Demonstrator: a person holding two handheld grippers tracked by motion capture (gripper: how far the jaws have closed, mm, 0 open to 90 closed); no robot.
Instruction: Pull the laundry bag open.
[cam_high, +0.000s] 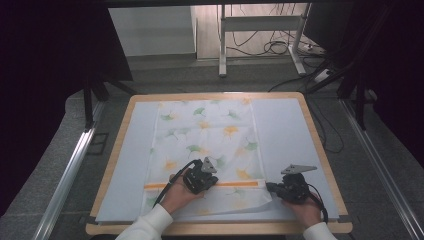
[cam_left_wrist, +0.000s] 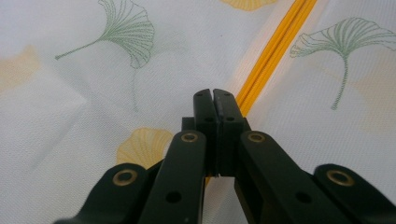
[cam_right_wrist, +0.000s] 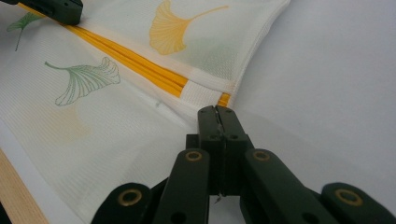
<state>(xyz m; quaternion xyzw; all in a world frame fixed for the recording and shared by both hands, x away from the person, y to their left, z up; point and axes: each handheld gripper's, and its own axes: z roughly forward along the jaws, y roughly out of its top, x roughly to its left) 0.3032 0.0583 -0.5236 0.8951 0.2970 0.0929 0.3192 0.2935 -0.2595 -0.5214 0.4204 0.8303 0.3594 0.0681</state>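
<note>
White mesh laundry bag (cam_high: 205, 140) printed with green and yellow ginkgo leaves, laid flat near the middle of a pale blue mat (cam_high: 282, 130) on a wood-edged table (cam_high: 315, 135); contents not discernible through the mesh, body lying flat. Orange zipper (cam_high: 230, 184) across the near end of the bag, running left to right, closed along the visible length. Near flap below the zipper slightly rumpled, its right corner lifted off the mat. Left gripper (cam_high: 209, 183) resting on the bag over the zipper line, roughly at mid-length, held in the person's left hand (cam_high: 177, 195); jaws fully together, tips down on the mesh beside the orange band in the left gripper view (cam_left_wrist: 214, 100), no clear sign of cloth or a pull between them. Right gripper (cam_high: 269, 186) at the bag's right edge, level with the zipper end, held in the right hand (cam_high: 306, 209); jaws closed, tips (cam_right_wrist: 217, 116) just short of the white end tab (cam_right_wrist: 203, 93), whether nipping the hem cannot be told. White sleeves at the near table edge.
</note>
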